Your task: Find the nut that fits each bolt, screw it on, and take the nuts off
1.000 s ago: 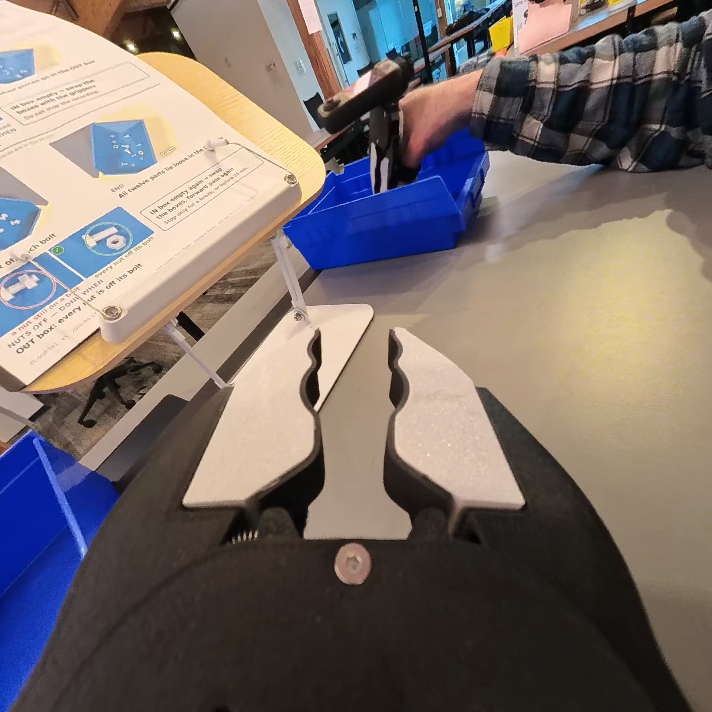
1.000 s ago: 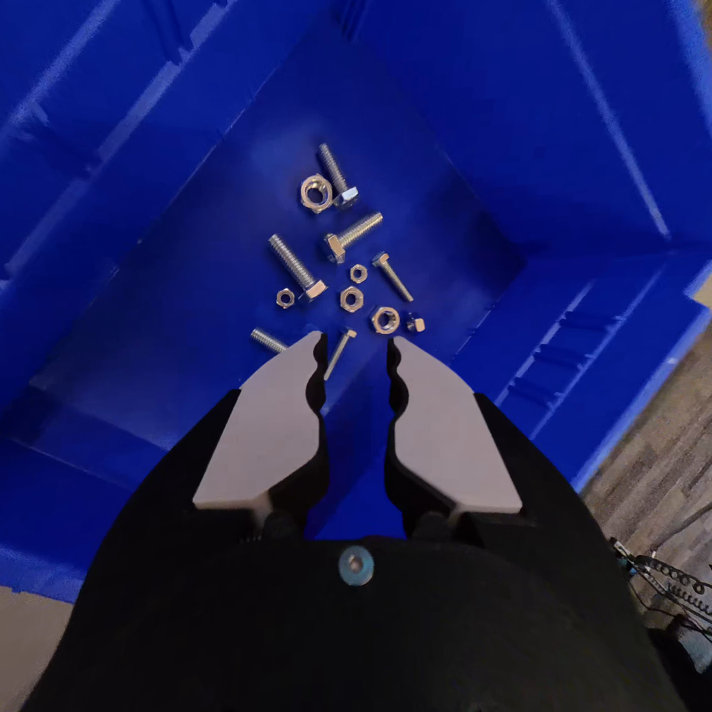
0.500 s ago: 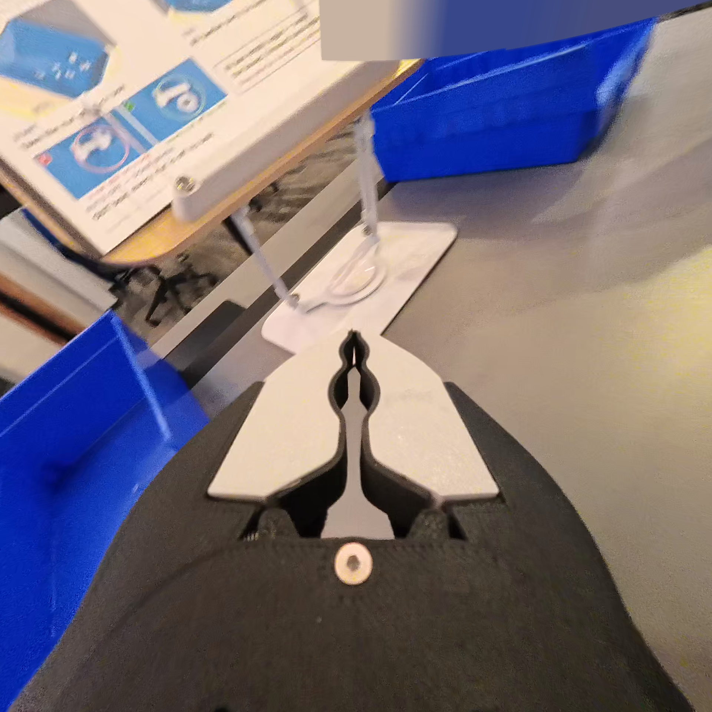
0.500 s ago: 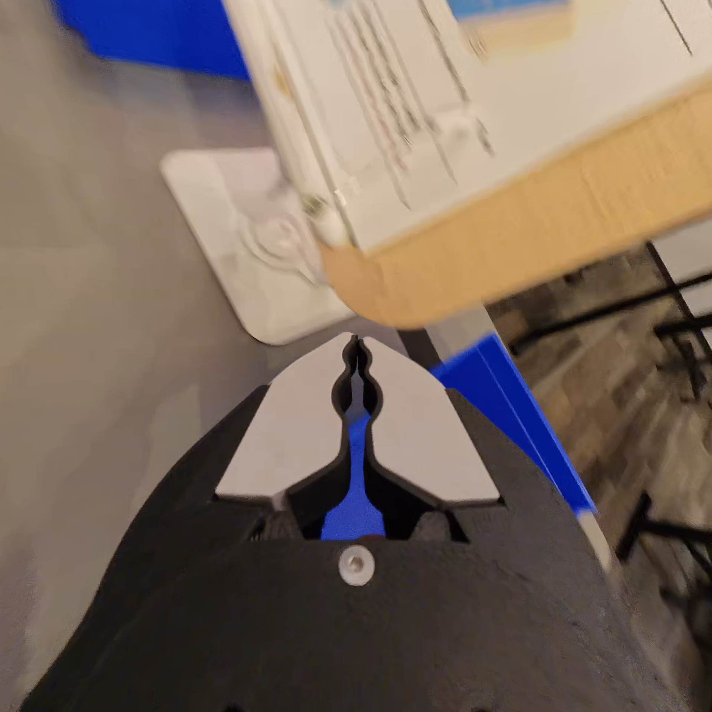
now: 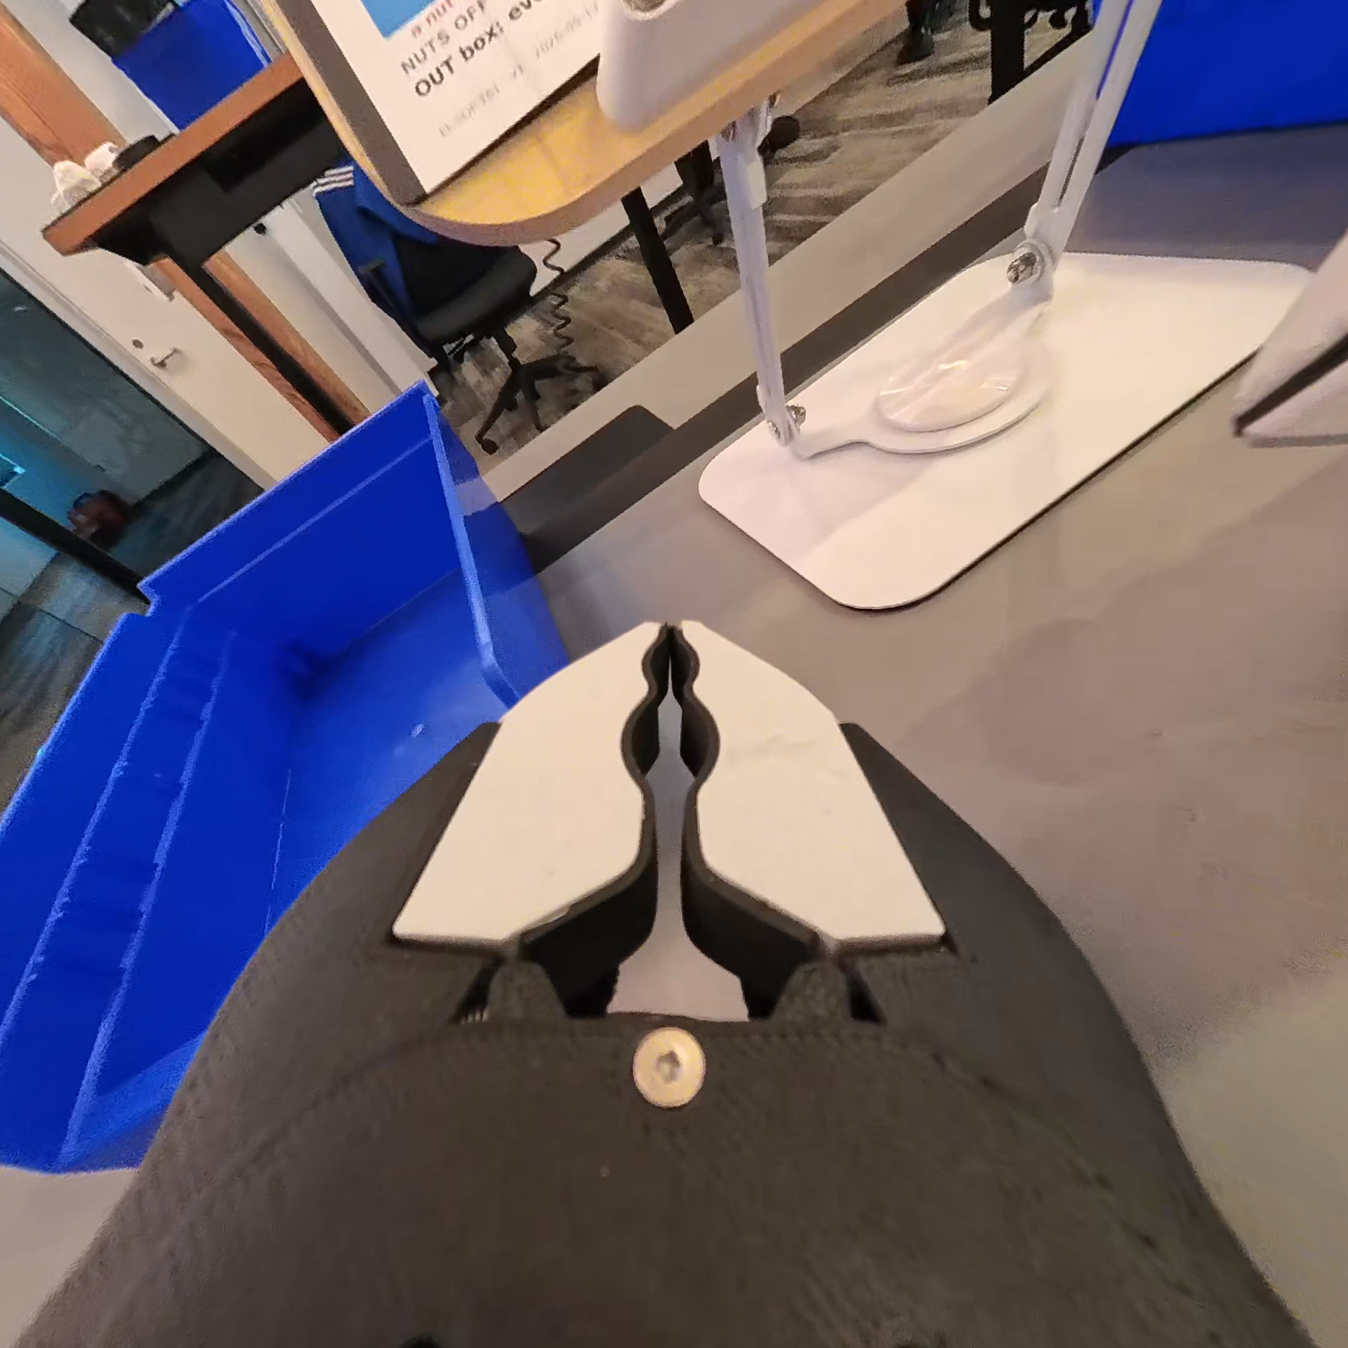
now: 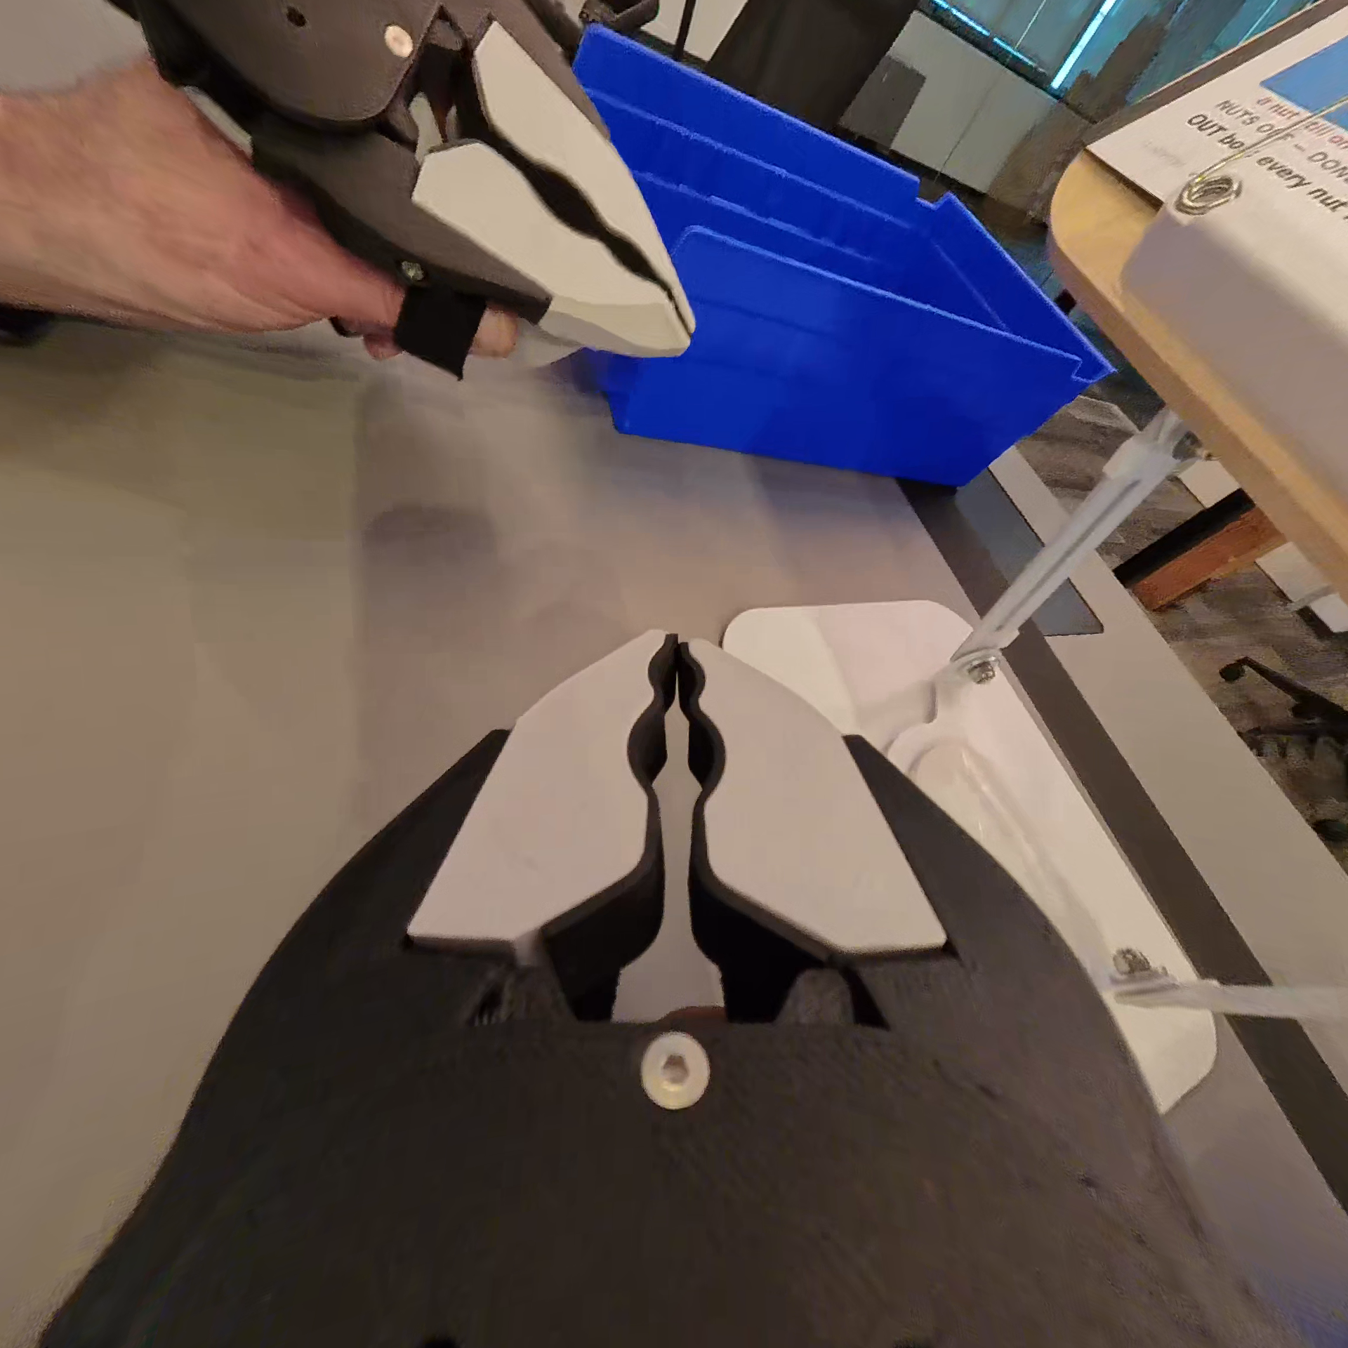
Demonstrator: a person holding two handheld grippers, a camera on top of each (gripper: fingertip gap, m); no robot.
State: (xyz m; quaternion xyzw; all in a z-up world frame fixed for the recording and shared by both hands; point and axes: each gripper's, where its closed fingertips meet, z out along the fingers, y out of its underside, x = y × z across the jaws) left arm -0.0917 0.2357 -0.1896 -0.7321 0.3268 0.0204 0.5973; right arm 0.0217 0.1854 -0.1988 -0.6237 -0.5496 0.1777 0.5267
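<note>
1. Left black two-finger gripper (image 5: 667, 633) and right black two-finger gripper (image 6: 677, 645): tips pinched together, nothing between them, so no bolt gets taken until they open.
2. Both hover over the grey tabletop (image 6: 219, 583); a low sweep could clip the white stand base (image 5: 948, 510).
3. Nuts and bolts aren't visible; the near blue plastic bin (image 5: 255, 729) looks bare, so reaching there wastes the move.

1. A wooden desk (image 5: 182, 157) on dark legs stands against a white wall (image 5: 306, 292).
2. Just right of that desk, a black office chair (image 5: 481, 292) sits on grey patterned carpet (image 5: 839, 197).
3. Left of the desk, glass panels (image 5: 66, 408) show a dim teal tint.
</note>
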